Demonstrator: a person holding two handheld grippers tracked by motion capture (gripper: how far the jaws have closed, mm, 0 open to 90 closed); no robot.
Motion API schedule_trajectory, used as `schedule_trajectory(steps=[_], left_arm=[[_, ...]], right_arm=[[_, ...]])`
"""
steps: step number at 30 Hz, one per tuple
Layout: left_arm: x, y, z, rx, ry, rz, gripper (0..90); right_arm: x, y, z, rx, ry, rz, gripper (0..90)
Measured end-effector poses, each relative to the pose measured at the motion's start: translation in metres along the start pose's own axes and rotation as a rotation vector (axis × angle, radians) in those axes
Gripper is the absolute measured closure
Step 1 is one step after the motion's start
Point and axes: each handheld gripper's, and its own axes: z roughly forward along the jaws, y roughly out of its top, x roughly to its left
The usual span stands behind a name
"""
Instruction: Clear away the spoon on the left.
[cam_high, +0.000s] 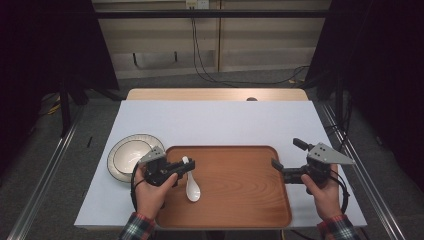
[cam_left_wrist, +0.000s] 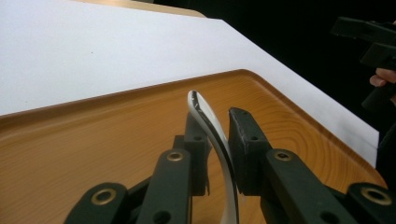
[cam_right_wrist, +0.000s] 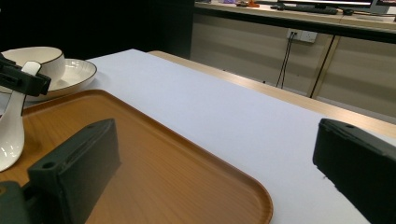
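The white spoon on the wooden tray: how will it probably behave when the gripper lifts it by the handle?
The spoon looks glazed and glossy, so it is probably rigid but slippery between the left gripper pads. Its bowl end seems heavier than the thin curved handle, so it may swing downward. It looks ceramic, so likely fragile if dropped on the tray.

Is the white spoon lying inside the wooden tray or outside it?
Inside: the spoon bowl rests on the tray, handle between the left gripper jaws.

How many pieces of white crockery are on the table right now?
3: a spoon on the wooden tray, its handle between the left claw jaws; a bowl sitting on a plate left of the tray.
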Motion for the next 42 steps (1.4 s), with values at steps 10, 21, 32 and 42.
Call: schedule_trajectory(steps=[10, 21, 32, 42], left_arm=[[-0.001, -0.001, 0.001, 0.019, 0.032, 0.040, 75.3], [0.002, -0.003, 0.006, 0.043, 0.068, 0.091, 69.6], [0.004, -0.003, 0.010, 0.065, 0.106, 0.129, 63.9], [0.005, -0.007, 0.014, 0.085, 0.111, 0.145, 61.1]], right_arm=[[0.000, 0.000, 0.000, 0.003, 0.003, -0.009, 0.2], [0.000, 0.000, 0.000, 0.003, -0.001, -0.005, 0.2], [0.000, 0.000, 0.000, 0.006, 0.006, -0.011, 0.2], [0.000, 0.000, -0.001, 0.005, 0.006, -0.011, 0.2]])
